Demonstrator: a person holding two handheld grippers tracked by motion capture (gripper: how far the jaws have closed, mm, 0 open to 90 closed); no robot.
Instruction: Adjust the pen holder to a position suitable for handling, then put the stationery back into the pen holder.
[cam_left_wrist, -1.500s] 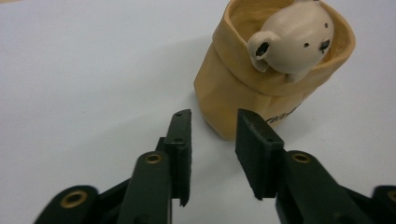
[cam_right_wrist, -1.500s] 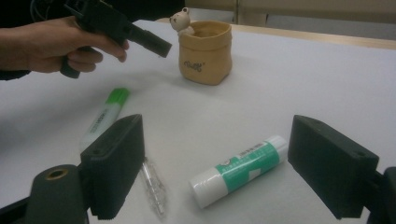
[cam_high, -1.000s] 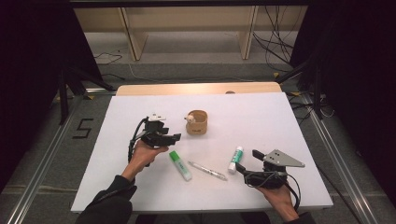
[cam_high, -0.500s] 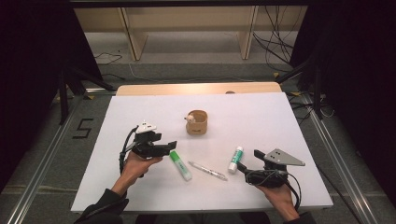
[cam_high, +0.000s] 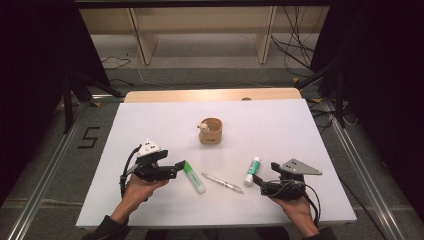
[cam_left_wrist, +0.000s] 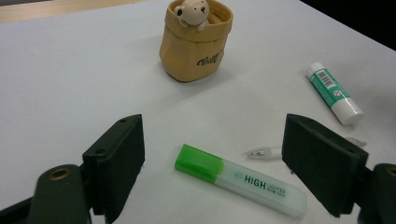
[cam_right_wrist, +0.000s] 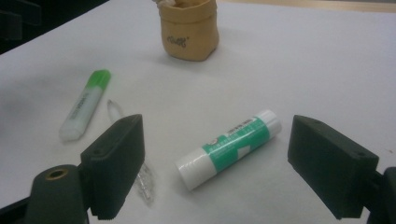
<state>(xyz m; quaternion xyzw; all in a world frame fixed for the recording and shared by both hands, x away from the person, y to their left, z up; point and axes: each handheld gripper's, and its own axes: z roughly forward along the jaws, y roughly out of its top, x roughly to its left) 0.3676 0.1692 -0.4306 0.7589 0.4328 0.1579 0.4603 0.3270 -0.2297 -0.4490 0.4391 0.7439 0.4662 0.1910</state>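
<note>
A green-capped highlighter (cam_high: 194, 176) (cam_left_wrist: 240, 179) lies flat on the white table (cam_high: 150, 125). My left gripper (cam_high: 175, 170) (cam_left_wrist: 215, 163) sits low just left of it. Its jaws have just been opening and now stand wide, with the highlighter on the table between them and no pad touching it. A white and green glue stick (cam_high: 252, 171) (cam_right_wrist: 229, 147) lies in front of my right gripper (cam_high: 257, 182) (cam_right_wrist: 217, 163), which is open and holds nothing. A clear pen (cam_high: 222, 183) (cam_left_wrist: 264, 152) rests between highlighter and glue stick. A tan pouch (cam_high: 210, 131) (cam_left_wrist: 196, 39) with a small bear figure inside stands upright farther back.
Both hands rest near the table's front edge. A wooden strip (cam_high: 210, 95) runs along the far edge, with shelving and cables on the floor beyond. A floor mark like a "5" (cam_high: 88, 137) lies left of the table.
My left gripper has drawn back from near the pouch toward the front left of the table. The right gripper and the objects have stayed where they were.
</note>
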